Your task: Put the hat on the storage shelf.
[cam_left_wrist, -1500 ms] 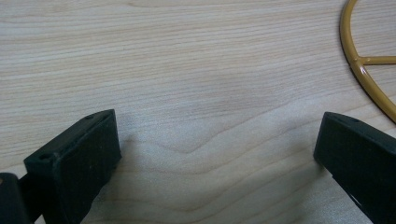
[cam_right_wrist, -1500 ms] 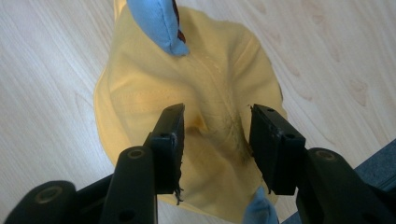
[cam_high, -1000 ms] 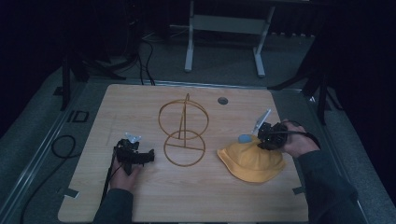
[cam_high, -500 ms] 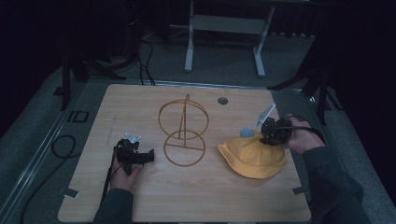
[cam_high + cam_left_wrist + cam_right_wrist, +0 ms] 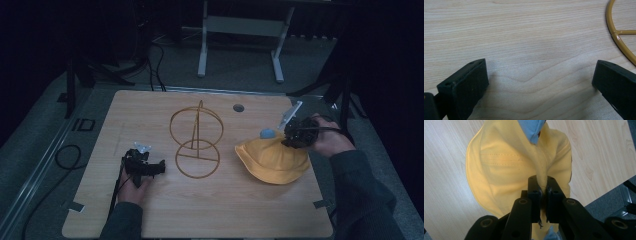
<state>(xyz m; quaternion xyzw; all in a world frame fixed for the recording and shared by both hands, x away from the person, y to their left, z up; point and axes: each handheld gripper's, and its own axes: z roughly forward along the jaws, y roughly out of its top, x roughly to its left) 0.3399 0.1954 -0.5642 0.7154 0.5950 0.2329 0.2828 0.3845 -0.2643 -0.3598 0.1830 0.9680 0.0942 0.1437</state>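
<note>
A yellow bucket hat (image 5: 272, 159) with a blue patch (image 5: 267, 133) lies at the right of the wooden table (image 5: 200, 215). My right gripper (image 5: 290, 141) is shut on a pinched fold of the hat (image 5: 506, 162), its jaws clamped on the yellow cloth (image 5: 542, 180) and pulling it up into a ridge. A gold wire stand (image 5: 196, 141) made of two rings on a post stands at the table's middle. My left gripper (image 5: 159, 167) rests on the table left of the stand, open with bare wood between its jaws (image 5: 539, 82); the stand's base ring (image 5: 617, 37) lies beyond its right jaw.
A small dark round hole (image 5: 238, 107) sits in the table near its far edge. A metal frame (image 5: 240, 40) stands on the floor behind the table. Cables (image 5: 65, 155) lie on the floor at the left.
My right gripper has risen a little with the hat's fold in it, lifting the near side of the hat. The left gripper has stayed where it was.
</note>
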